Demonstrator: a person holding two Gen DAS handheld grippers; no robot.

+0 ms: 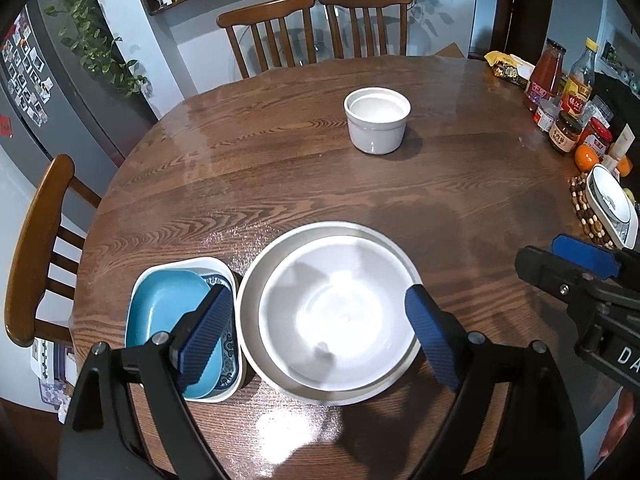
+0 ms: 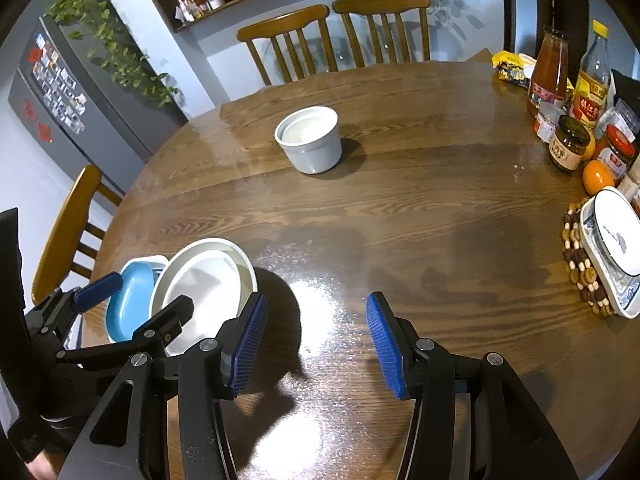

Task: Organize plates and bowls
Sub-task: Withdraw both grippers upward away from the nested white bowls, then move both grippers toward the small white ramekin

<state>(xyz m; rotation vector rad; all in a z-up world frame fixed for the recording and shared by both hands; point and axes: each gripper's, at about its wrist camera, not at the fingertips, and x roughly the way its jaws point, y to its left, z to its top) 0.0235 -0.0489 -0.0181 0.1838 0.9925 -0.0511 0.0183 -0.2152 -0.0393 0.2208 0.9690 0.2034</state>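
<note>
Left claw (image 1: 316,332) stood apart over the white bowls (image 1: 332,316); right claw (image 2: 316,344) apart, empty. Glazed ceramic: likely heavy, slick, breakable; best gripped across the rim.

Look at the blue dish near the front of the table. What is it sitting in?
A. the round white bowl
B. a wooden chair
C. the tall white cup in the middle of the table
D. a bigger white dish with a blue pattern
D: the blue dish lies nested inside a white rectangular dish with a blue pattern, right beside the stacked round white bowls.
</note>
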